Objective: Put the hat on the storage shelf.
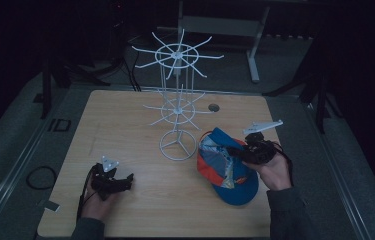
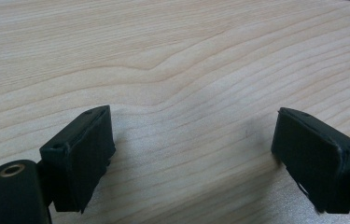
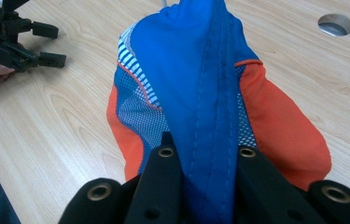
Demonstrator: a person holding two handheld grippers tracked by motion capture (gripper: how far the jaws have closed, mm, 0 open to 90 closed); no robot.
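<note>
Dim room, pale wooden tabletop: one cap, one wire rack, two grippers.

High view: the white two-tier rack stands bare, and the single blue-and-orange cap lies just right of its base, so any hanging looks not yet done. Left gripper view: the left gripper has its fingers spread wide over bare wood, holding nothing. Right gripper view: the right gripper has its fingers clamped on the cap's blue fabric.

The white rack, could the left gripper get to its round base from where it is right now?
Probably yes. The left gripper is open, holds nothing, and bare table lies between it and the white rack's base. The cap, pinched in the right gripper, sits off to the side.
</note>
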